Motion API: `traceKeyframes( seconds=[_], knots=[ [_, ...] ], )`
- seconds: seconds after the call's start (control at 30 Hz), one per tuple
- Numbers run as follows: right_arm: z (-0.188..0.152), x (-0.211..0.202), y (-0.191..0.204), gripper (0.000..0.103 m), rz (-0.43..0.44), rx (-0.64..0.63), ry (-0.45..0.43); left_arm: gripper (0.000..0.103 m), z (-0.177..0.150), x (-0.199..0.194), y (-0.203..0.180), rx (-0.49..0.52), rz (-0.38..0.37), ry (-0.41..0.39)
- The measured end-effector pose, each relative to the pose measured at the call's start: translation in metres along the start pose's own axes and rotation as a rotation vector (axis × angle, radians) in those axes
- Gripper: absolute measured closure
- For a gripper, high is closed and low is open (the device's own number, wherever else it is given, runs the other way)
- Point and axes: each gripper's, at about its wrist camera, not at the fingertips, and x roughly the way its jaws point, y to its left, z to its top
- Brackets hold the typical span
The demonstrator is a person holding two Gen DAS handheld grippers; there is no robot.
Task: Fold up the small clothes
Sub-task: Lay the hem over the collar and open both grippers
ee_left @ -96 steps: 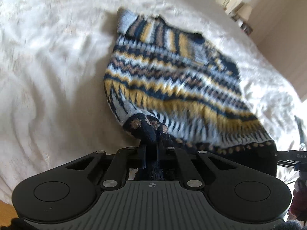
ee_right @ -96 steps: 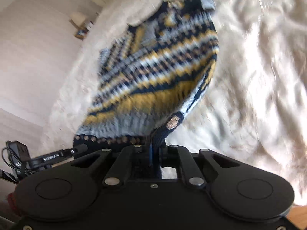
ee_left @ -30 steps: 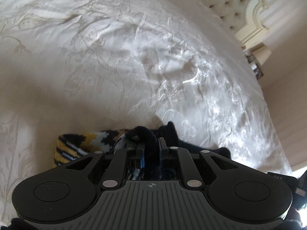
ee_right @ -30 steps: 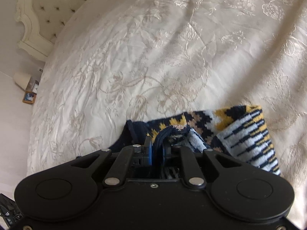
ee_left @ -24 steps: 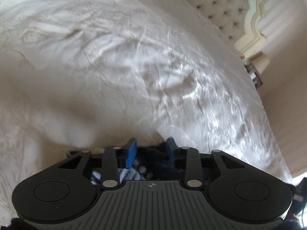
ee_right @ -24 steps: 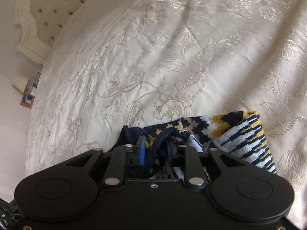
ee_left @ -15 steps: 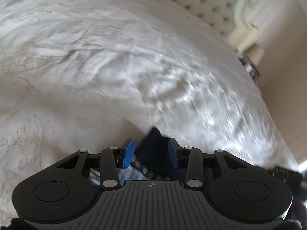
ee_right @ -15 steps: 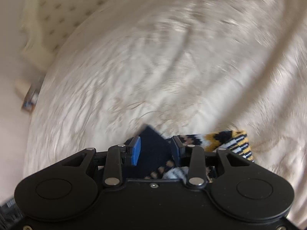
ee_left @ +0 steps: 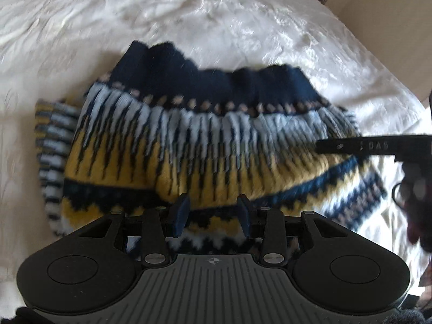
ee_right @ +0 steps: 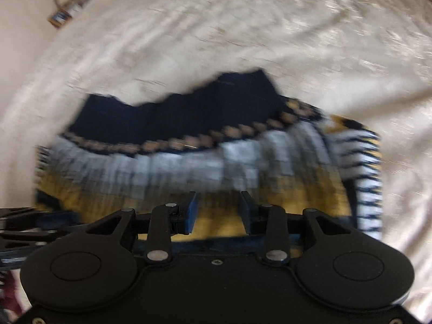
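Both grippers have let go of the hem and pulled back since a moment ago. The sweater (ee_left: 205, 140) now lies folded over on the bed (ee_left: 243, 27), navy hem on the far side. The left gripper (ee_left: 213, 213) and right gripper (ee_right: 218, 210) hover above its near edge, jaws spread wide, holding nothing. The knit looks soft, thick and light; I'd pinch it at a side edge or corner, through both layers. No containers are in sight.

Folded sweater (ee_right: 205, 145) beyond spread fingers (ee_right: 190, 210)
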Motion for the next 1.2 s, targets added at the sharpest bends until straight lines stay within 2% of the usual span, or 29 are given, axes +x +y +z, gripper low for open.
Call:
traceKeyframes(
  seconds=[0.07, 0.13, 0.27, 0.33, 0.53, 0.7, 0.77, 0.87, 0.97, 1.03, 1.13, 1.2],
  knots=[
    [0.000, 0.001, -0.015, 0.063, -0.033, 0.040, 0.007, 0.066, -0.004, -0.005, 0.006, -0.003, 0.001, -0.002],
    [-0.001, -0.001, -0.032, 0.063, -0.050, 0.086, 0.001, 0.065, -0.008, -0.011, 0.009, -0.005, 0.041, 0.009],
    [-0.002, -0.009, -0.045, 0.063, -0.065, 0.121, -0.013, 0.066, -0.019, -0.019, 0.023, -0.056, 0.060, 0.025],
    [-0.003, -0.020, -0.038, 0.056, -0.064, 0.094, -0.037, 0.065, -0.023, -0.024, 0.026, -0.064, 0.065, 0.023],
    [-0.020, -0.048, 0.020, 0.056, 0.065, -0.082, -0.072, 0.065, -0.043, -0.027, 0.030, -0.060, 0.087, 0.067],
    [-0.045, -0.036, 0.080, 0.057, 0.128, -0.263, -0.018, 0.065, -0.059, -0.028, 0.036, -0.059, 0.095, 0.081],
    [-0.060, -0.022, 0.090, 0.057, 0.113, -0.303, 0.030, 0.065, -0.063, -0.030, 0.037, -0.056, 0.096, 0.080],
    [-0.080, 0.001, 0.091, 0.057, 0.062, -0.292, 0.125, 0.065, -0.066, -0.033, 0.039, -0.067, 0.095, 0.083],
    [-0.086, -0.007, 0.087, 0.057, 0.067, -0.269, 0.122, 0.065, -0.063, -0.040, 0.039, -0.078, 0.096, 0.085],
    [-0.083, -0.020, 0.087, 0.057, 0.069, -0.262, 0.099, 0.065, -0.057, -0.049, 0.035, -0.081, 0.093, 0.067],
    [-0.078, -0.042, 0.089, 0.056, 0.090, -0.257, 0.005, 0.065, -0.044, -0.066, 0.022, -0.061, 0.058, -0.006],
    [-0.071, -0.045, 0.094, 0.056, 0.115, -0.246, -0.021, 0.065, -0.034, -0.065, 0.013, -0.050, 0.040, -0.037]
  ],
)
